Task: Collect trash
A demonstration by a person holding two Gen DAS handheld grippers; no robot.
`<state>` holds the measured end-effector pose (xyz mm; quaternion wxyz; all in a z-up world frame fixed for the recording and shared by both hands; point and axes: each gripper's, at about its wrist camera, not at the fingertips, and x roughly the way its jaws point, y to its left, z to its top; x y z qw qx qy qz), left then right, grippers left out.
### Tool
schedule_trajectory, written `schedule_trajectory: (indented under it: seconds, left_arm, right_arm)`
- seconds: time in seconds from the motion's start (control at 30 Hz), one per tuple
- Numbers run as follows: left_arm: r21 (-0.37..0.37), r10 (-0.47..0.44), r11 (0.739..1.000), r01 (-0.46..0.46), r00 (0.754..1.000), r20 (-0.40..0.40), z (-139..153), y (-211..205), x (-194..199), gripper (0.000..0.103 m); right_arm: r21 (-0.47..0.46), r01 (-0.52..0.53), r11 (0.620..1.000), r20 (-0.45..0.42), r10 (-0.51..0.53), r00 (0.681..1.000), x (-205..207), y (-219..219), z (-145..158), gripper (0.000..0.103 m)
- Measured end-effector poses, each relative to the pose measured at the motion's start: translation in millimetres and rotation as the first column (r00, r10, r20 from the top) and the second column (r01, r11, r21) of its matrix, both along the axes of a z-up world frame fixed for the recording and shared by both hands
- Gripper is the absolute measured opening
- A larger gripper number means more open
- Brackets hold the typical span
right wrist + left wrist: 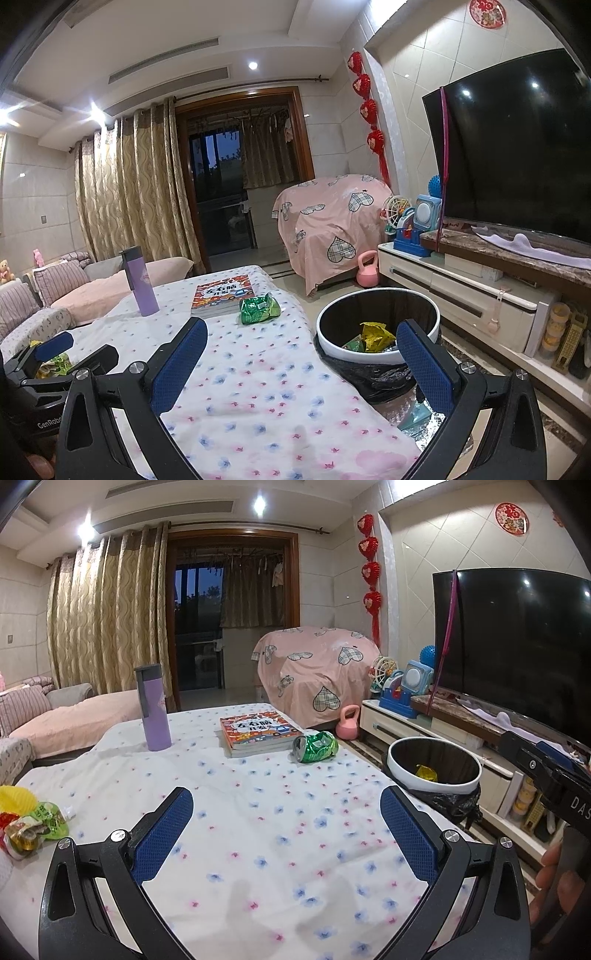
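Note:
A crushed green can (316, 746) lies on the flowered tablecloth by the books, also in the right wrist view (259, 308). A pile of wrappers (31, 821) lies at the table's left edge. A white-rimmed bin with a black liner (434, 784) stands on the floor right of the table and holds a yellow wrapper (375, 336). My left gripper (286, 829) is open and empty above the cloth. My right gripper (303, 363) is open and empty, between the table edge and the bin (373, 357).
A purple bottle (152, 709) and stacked books (256, 733) stand on the table. A TV cabinet (472, 299) with a TV, toys and a pink kettlebell (367, 274) is to the right. A sofa (70, 716) is on the left.

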<state>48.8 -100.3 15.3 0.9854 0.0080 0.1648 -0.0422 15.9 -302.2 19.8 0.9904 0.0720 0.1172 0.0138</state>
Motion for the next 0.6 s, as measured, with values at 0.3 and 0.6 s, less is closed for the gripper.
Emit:
schedule_trajectory:
  seconds: [0.3, 0.6]
  left_arm:
    - [0.0, -0.003, 1.0, 0.003, 1.0, 0.0, 0.0, -0.1, 0.2, 0.103]
    - [0.001, -0.002, 1.0, 0.002, 1.0, -0.003, -0.3, -0.2, 1.1, 0.103]
  right_arm:
    - [0.002, -0.002, 1.0, -0.003, 0.002, 1.0, -0.7, 3.0, 0.1, 0.103]
    - [0.006, -0.006, 1.0, -0.008, 0.006, 1.0, -0.5, 9.8, -0.2, 0.103]
